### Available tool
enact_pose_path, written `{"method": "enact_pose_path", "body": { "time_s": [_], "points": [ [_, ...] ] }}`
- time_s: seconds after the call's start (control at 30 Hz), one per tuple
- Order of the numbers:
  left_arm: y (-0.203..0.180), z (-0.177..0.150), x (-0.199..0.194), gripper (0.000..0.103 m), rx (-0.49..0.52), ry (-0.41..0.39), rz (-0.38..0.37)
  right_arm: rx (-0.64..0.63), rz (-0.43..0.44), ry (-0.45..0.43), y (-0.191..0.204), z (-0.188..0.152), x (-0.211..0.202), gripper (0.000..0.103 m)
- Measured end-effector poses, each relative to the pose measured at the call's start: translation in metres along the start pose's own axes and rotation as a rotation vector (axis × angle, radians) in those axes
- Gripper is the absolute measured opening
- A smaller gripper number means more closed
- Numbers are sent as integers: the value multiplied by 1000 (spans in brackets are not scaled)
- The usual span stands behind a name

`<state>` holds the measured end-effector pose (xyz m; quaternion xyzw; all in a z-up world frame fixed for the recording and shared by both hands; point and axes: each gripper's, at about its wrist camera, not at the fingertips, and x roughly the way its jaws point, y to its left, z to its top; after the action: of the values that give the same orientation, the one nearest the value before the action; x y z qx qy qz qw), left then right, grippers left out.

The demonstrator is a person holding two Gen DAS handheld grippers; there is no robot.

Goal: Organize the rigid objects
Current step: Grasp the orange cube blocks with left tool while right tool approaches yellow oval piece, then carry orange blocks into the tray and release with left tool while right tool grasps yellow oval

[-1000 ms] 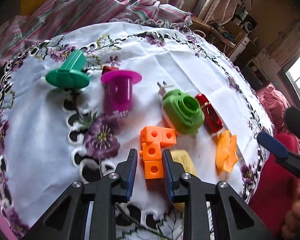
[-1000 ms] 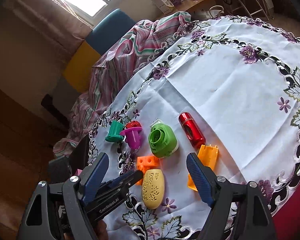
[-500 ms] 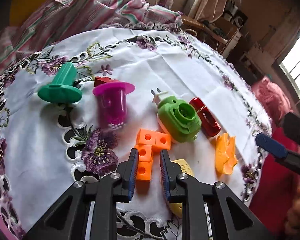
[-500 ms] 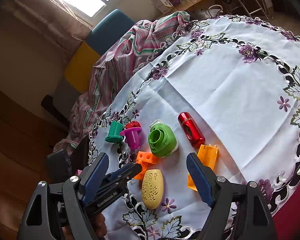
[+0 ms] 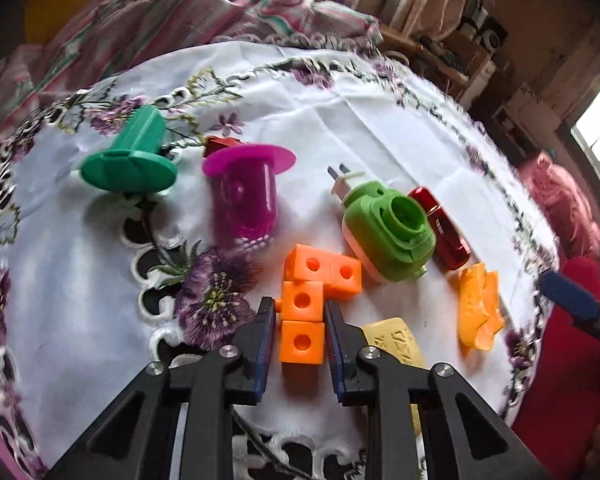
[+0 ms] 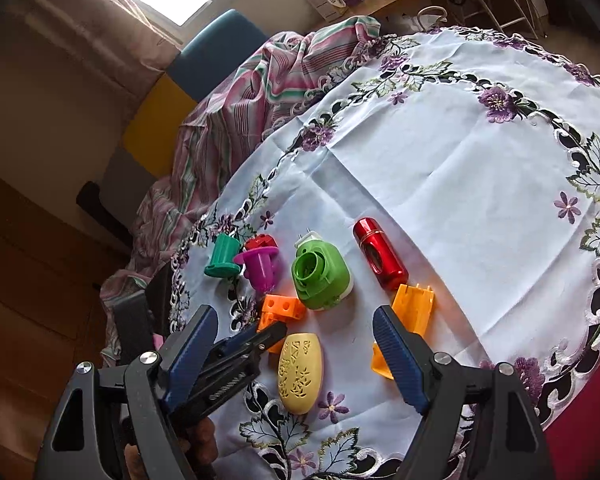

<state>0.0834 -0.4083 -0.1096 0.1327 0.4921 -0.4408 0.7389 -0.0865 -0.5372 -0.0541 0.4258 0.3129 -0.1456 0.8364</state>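
Now left claw (image 5: 300, 332) clenched on orange blocks (image 5: 303, 320), right claw (image 6: 296, 360) released, bare tablecloth (image 6: 460, 184) beyond.

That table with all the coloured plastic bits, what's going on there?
A person is sorting small hard objects on a flowered tablecloth. The left hand-held gripper has closed on the orange linked cubes. The right hand-held gripper hangs open above the yellow oval piece, holding nothing. The green plug-in and red cylinder lie untouched.
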Motion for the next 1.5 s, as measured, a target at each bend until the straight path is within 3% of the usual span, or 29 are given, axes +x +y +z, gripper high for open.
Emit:
{"method": "enact_pose_path", "body": {
  "time_s": [0.2,0.4,0.73,0.77,0.8,0.83,0.93,1.13,1.5],
  "points": [
    [26,-18,-46,23,-92,-69,26,-102,-51,118,17,-6,19,72],
    [44,-49,-87,23,-145,-121,60,-206,-155,236,39,-15,47,72],
    [64,-88,-144,24,-207,-212,105,-322,-343,337,54,-32,101,72],
    [68,-93,-151,24,-219,-223,109,-346,-362,367,56,-36,107,70],
    [71,-96,-156,23,-227,-230,112,-379,-389,391,57,-40,113,49],
    [75,-102,-163,24,-239,-241,118,-423,-428,412,59,-46,120,44],
    [88,-117,-180,24,-268,-264,143,-492,-468,393,67,-54,124,44],
    [129,-155,-214,24,-368,-299,201,-475,-466,394,61,-55,127,44],
    [222,-245,-267,24,-630,-334,351,-537,-486,372,72,-67,134,44]
  ]
}}
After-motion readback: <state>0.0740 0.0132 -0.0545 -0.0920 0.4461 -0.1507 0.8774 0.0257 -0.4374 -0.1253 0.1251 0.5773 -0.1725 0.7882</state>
